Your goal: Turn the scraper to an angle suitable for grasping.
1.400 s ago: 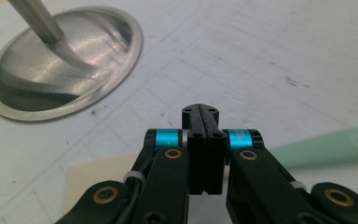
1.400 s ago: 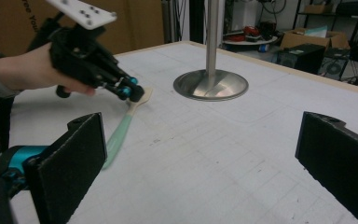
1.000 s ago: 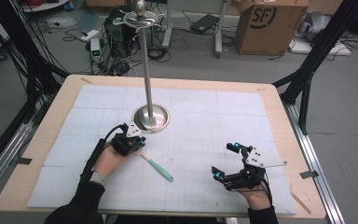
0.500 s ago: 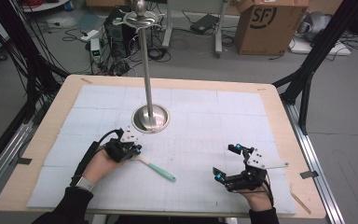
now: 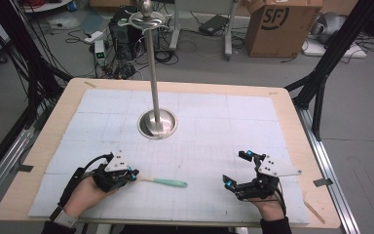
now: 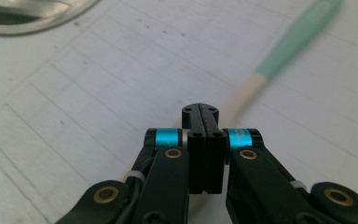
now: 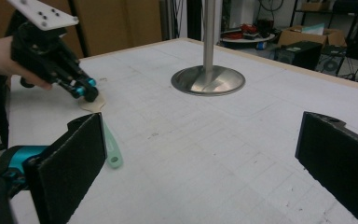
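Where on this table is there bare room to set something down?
Free: the mat between the stand base and the right hand-held gripper, and the whole far right. Crowded: near left, where the left hand-held gripper sits over the spatula.

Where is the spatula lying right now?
In the high view the spatula lies flat on the near left of the mat, its pale head at the shut left gripper, its green handle pointing toward the right gripper.

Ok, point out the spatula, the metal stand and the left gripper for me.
spatula (image 5: 168, 183), high view, on its green handle.
metal stand (image 5: 158, 127), high view, on its round base.
left gripper (image 6: 204, 114), left gripper view, at the tips of its shut jaws.
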`<control>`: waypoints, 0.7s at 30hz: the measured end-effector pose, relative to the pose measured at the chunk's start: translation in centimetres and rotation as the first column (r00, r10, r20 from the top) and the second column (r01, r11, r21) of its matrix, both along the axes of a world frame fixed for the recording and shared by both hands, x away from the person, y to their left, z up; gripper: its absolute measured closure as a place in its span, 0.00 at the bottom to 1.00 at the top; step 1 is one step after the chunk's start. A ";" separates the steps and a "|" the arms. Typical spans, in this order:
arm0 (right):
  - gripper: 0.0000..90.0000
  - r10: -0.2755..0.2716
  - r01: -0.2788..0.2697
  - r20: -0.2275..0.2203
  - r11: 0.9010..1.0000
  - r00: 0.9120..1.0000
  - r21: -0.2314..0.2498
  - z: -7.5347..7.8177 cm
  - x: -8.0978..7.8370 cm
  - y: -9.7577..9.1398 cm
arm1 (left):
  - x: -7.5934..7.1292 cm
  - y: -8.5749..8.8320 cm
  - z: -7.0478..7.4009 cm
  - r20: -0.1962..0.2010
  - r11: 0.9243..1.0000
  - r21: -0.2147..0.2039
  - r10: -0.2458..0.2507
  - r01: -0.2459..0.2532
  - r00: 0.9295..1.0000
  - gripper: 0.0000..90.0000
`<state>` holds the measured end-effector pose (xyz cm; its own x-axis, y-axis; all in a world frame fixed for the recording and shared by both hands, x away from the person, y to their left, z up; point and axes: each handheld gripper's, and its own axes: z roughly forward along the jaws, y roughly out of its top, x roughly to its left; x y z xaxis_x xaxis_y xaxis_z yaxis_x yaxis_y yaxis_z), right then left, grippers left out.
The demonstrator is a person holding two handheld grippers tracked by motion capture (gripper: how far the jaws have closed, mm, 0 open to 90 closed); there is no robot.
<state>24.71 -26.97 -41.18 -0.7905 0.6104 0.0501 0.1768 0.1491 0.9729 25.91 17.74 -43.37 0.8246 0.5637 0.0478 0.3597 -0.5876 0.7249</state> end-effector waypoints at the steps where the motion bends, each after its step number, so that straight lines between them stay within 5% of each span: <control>1: 0.01 0.003 -0.003 0.002 1.000 1.000 -0.005 0.0 0.1 0.1 | -0.3 0.0 0.0 0.003 1.000 0.015 -0.011 0.011 1.000 1.00; 5: 0.01 0.008 -0.008 -0.002 1.000 1.000 -0.007 0.0 0.2 0.3 | -0.3 -0.3 -0.1 0.056 1.000 0.008 -0.007 0.007 0.998 1.00; 9: 0.01 0.008 -0.008 -0.001 1.000 1.000 -0.008 -0.1 0.3 0.3 | 1.2 -1.3 -0.2 0.066 1.000 -0.014 0.006 -0.005 0.998 1.00; 14: 0.01 0.007 -0.007 0.002 1.000 1.000 -0.008 -0.1 0.6 0.3 | 2.6 -2.5 -0.7 0.007 1.000 0.003 0.015 -0.015 1.000 1.00; 17: 0.01 0.007 -0.007 -0.004 1.000 1.000 -0.003 -0.1 0.6 0.2 | 2.1 -2.4 -0.3 -0.054 1.000 0.014 0.009 -0.008 0.999 1.00; 21: 0.01 0.010 -0.010 0.001 1.000 1.000 -0.009 -0.1 0.5 0.3 | 0.3 -2.6 0.0 -0.052 0.998 0.056 -0.030 0.033 0.998 1.00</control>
<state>25.25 -26.63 -41.29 -0.7966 0.6030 0.0432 0.1738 0.1600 0.9717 26.21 15.13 -43.37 0.8439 0.5352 0.0369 0.3759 -0.6389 0.6711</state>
